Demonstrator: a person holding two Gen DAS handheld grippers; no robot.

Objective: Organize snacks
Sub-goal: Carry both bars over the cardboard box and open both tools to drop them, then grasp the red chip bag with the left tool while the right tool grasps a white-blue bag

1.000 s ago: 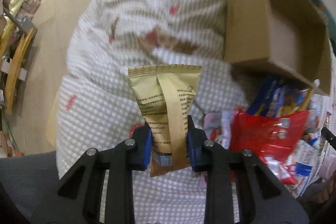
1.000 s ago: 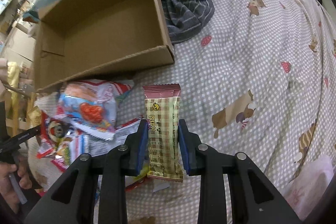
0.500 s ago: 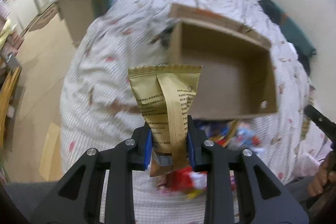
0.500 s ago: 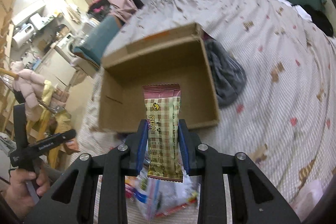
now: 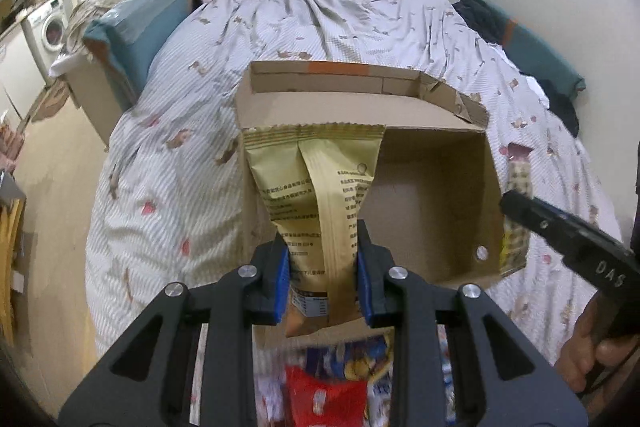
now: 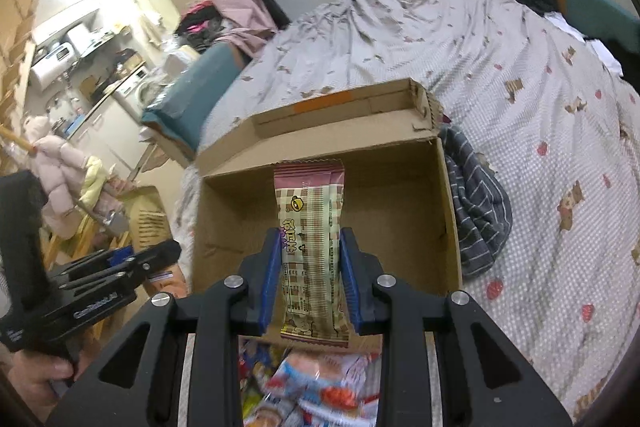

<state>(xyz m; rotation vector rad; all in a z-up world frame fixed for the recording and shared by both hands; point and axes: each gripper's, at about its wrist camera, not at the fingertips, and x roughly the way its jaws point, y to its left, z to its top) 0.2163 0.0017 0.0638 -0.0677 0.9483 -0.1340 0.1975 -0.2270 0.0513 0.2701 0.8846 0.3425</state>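
Over the cardboard box (image 5: 432,195) | left gripper (image 5: 322,267) clamps gold pouch (image 5: 316,195) | right gripper (image 6: 307,275) clamps checkered bar (image 6: 310,227) | snack pile (image 6: 312,387) in front of box

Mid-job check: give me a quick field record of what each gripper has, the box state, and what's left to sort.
left gripper: shut on gold snack pouch, held upright before the box
right gripper: shut on checkered snack bar, upright
cardboard box: open on the bed, visible interior bare
snack pile: loose packets on the near side of the box, blurred
bedspread: striped garment lies right of box
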